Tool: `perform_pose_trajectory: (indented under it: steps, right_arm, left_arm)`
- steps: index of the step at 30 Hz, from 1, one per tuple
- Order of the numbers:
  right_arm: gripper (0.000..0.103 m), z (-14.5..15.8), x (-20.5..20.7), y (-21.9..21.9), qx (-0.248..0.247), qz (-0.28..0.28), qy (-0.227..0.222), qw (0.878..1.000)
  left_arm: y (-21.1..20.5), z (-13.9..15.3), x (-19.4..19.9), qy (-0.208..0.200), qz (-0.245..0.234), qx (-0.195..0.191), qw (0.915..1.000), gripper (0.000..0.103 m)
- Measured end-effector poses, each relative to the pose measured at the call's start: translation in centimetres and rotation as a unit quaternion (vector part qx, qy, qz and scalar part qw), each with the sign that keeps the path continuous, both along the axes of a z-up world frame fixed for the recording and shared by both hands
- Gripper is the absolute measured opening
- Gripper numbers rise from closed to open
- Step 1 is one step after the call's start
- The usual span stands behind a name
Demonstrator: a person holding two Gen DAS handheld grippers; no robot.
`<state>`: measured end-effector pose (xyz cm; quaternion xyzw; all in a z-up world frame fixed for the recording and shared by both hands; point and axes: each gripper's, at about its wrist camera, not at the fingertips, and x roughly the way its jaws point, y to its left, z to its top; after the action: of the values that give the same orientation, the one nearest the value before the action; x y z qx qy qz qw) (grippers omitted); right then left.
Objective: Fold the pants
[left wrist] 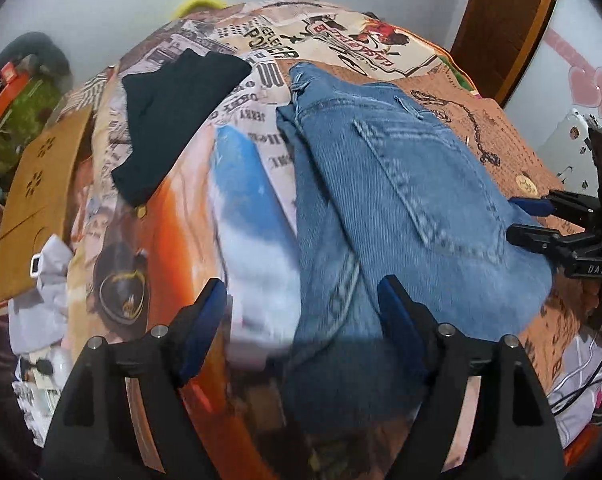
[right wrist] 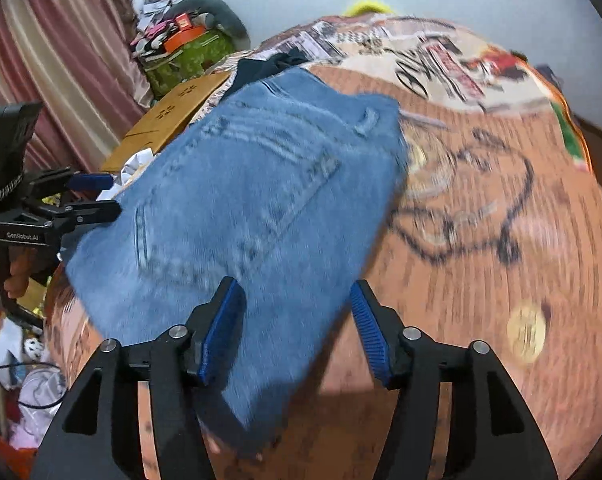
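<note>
I see the jeans lying folded on the printed bedspread, a black garment far to their left. My left gripper and right gripper hang over the near edge, jaws apart, holding nothing.
</note>
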<state>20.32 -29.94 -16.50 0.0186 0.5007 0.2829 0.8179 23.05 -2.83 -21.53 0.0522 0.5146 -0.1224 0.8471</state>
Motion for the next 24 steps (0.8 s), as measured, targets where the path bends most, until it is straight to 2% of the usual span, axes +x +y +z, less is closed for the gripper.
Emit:
perform_pose_trajectory:
  steps: [2, 6, 8, 13, 18, 20, 24]
  right_arm:
    - [0.054, -0.4, -0.6, -1.0, 0.011, -0.015, 0.009, 1.000]
    - [0.056, -0.5, -1.6, -1.8, 0.019, -0.030, 0.011, 0.999]
    - [0.056, -0.3, -1.9, -2.0, 0.017, -0.032, 0.009, 0.999]
    - [0.066, 0.4, -1.7, -2.3, 0.000, -0.020, 0.001, 1.000]
    - [0.068, 1.7, -0.3, -3.3, 0.006, -0.040, -0.003, 0.999]
    - [0.068, 2.3, 0.4, -3.4, 0.011, -0.052, -0.017, 0.998]
    - [0.076, 2.7, 2.5, -3.2, 0.028, -0.073, -0.028, 0.997]
  left_arm:
    - [0.3, -0.2, -1.2, -0.006, 0.007, 0.019, 0.9998, 0.081]
    - [1.5, -0.3, -2.4, -0.006, 0.023, -0.008, 0.9997, 0.081]
    - [1.5, -0.2, -2.4, -0.007, 0.027, -0.009, 0.9996, 0.081]
    - [1.3, 1.0, -2.2, -0.019, 0.031, -0.003, 0.9993, 0.081]
    - [1.1, 3.8, -0.1, -0.058, 0.039, 0.006, 0.9975, 0.082]
    - [0.8, 4.7, 1.4, -0.063, 0.038, -0.008, 0.9973, 0.084]
    - [-0.5, 5.8, 4.2, -0.067, 0.035, -0.036, 0.9965, 0.095]
